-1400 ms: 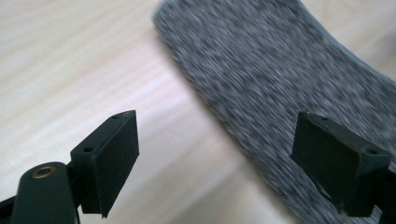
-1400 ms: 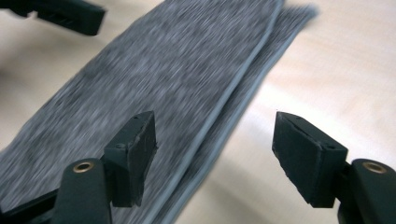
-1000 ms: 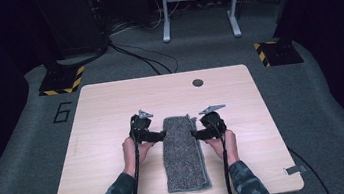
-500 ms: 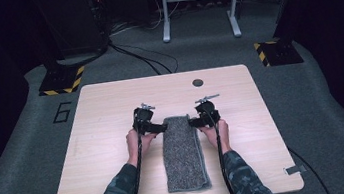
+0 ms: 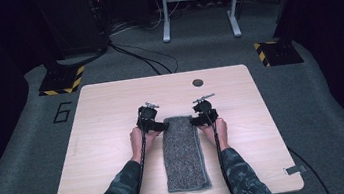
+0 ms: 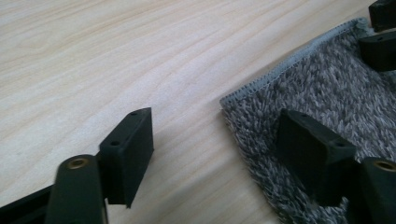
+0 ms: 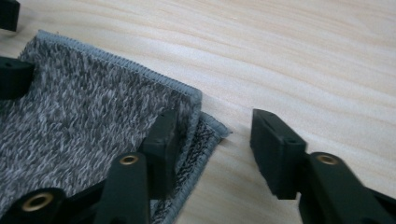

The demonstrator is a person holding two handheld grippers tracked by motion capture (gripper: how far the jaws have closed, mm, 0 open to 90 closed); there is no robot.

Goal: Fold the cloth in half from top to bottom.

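A folded grey towel [image 5: 184,152] lies lengthwise at the middle of the pale wooden surface [image 5: 104,136], its far end between two tools. The left hand-held gripper [image 5: 160,126] straddles the far left corner, jaws wide; the right hand-held gripper [image 5: 195,121] straddles the far right corner, likewise wide. A dark round grommet [image 5: 198,82] sits near the far edge. Both grippers have moved forward to the towel's far corners within the last second.

Lab or test bay. Pale wood tabletop [image 5: 114,135] on grey carpet [image 5: 27,161]; hazard-striped base plates [image 5: 62,81]; loose floor cables [image 5: 145,60]; metal stand [image 5: 198,3]; number 6 [image 5: 62,112] marked on floor.
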